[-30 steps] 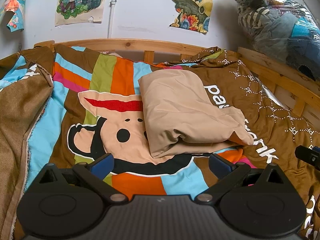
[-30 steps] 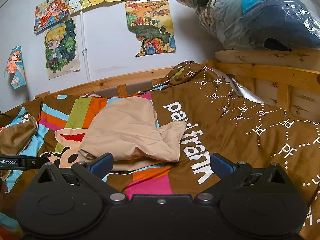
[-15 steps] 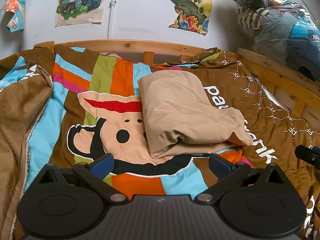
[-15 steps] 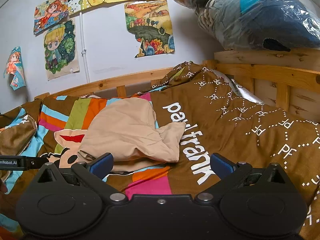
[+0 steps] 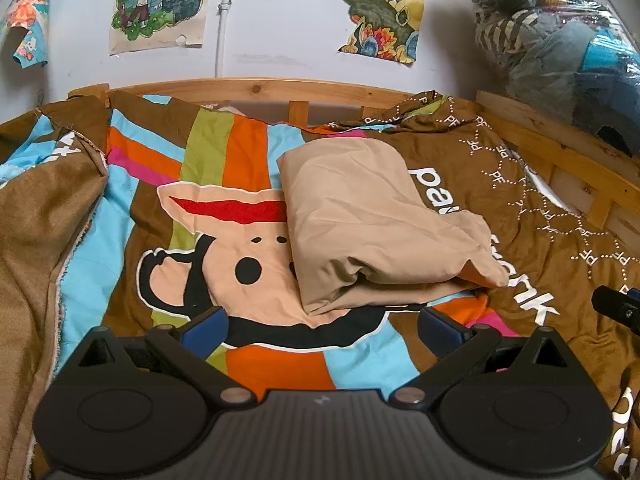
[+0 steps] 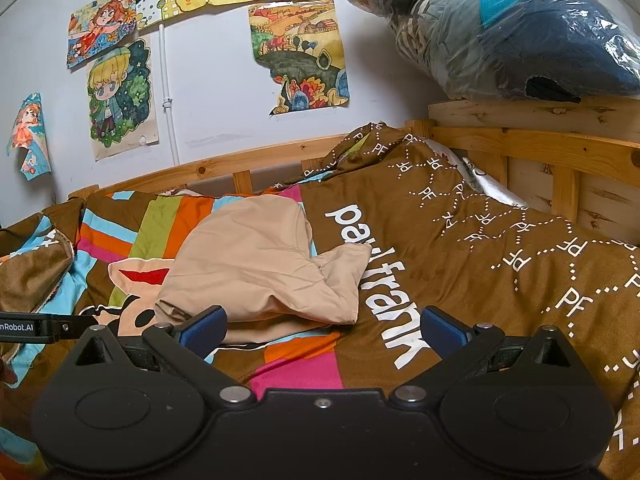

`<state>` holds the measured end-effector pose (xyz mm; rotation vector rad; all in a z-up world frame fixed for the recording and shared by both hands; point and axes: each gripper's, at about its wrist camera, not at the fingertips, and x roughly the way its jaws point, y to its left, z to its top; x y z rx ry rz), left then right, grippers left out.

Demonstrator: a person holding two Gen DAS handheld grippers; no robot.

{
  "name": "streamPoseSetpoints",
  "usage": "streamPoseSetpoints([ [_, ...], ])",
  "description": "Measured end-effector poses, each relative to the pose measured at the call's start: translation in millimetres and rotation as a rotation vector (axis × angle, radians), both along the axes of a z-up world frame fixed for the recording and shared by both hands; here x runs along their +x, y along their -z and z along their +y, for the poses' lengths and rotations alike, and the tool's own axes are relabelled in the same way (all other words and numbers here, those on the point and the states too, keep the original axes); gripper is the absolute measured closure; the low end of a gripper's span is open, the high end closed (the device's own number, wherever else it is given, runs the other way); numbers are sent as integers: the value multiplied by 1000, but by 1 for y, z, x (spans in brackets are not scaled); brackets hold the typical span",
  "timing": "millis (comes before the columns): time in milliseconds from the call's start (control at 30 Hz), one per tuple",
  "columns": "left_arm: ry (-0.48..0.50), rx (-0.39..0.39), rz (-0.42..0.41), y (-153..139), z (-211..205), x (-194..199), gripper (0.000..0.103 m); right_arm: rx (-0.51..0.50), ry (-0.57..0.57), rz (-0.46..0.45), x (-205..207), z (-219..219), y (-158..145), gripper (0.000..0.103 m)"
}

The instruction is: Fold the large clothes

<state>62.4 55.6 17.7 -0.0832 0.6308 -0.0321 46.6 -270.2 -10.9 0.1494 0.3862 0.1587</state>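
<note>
Left gripper (image 5: 322, 326) hovering wide open, gripping nothing, just short of the folded tan garment (image 5: 372, 224); garment lying mid-bed on the cartoon-print bedspread (image 5: 248, 272), overlapping the monkey face; right gripper (image 6: 322, 326) also spread wide, empty, near the garment's (image 6: 260, 268) front edge; bagged clothes (image 6: 508, 28) sitting on the wooden bed frame (image 6: 532, 136).

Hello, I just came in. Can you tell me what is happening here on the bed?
A person is folding clothes with two hand-held tongs. A beige garment lies folded in a bundle on the colourful monkey-print blanket, which covers a wooden bed. The left tongs and the right tongs are both open, held just in front of the bundle, and grip nothing. The fold looks loose, with one corner sticking out on the right.
</note>
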Motion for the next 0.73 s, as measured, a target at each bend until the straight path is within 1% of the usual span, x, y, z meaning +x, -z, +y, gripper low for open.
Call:
streamPoseSetpoints([
  [133,-6,31,-14,-1,0,-1,1,0,-1,0,0,0,0,1],
  [400,20,55,-20,-1,-3,-2,1,0,-1,2,0,0,0,1],
  [733,38,59,-13,0,-3,-2,1,-2,-1,5,0,0,2,1],
])
